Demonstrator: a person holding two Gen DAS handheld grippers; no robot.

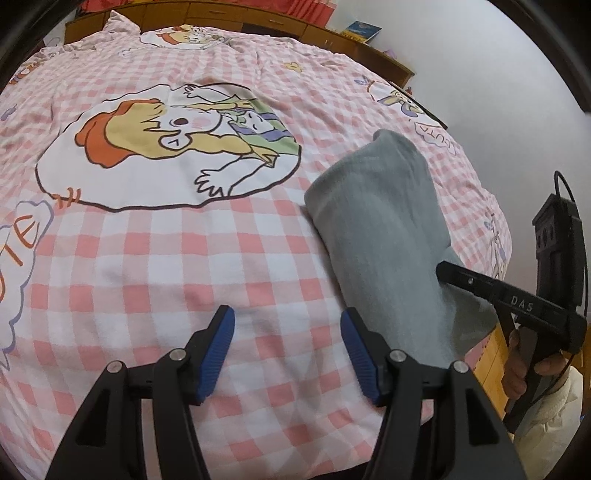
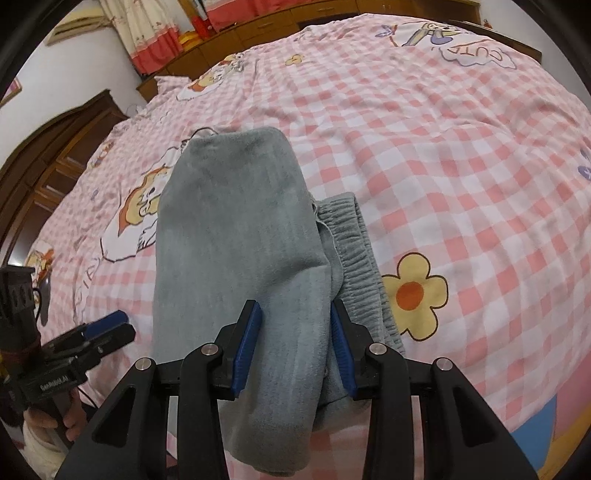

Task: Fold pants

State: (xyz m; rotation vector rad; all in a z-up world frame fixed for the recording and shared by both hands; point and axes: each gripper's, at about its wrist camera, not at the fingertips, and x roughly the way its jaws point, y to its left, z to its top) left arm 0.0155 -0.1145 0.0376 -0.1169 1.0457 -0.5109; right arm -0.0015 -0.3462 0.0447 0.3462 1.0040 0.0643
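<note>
The grey pants (image 2: pixel 240 240) lie folded in a long narrow stack on the pink checked bedspread (image 2: pixel 443 147), with the ribbed waistband (image 2: pixel 354 251) showing at the right side. My right gripper (image 2: pixel 295 332) hovers over the near end of the stack, its blue-padded jaws open on either side of the top layer. In the left wrist view the pants (image 1: pixel 388 221) lie to the right, with the right gripper (image 1: pixel 454 275) at their near end. My left gripper (image 1: pixel 288 339) is open and empty over bare bedspread, left of the pants.
The bedspread (image 1: pixel 184 258) has a large cartoon print (image 1: pixel 166 144) left of the pants and a yellow flower print (image 2: pixel 417 295) to their right. Wooden cabinets (image 1: pixel 258 18) line the far wall. The bed's near edge lies just below the grippers.
</note>
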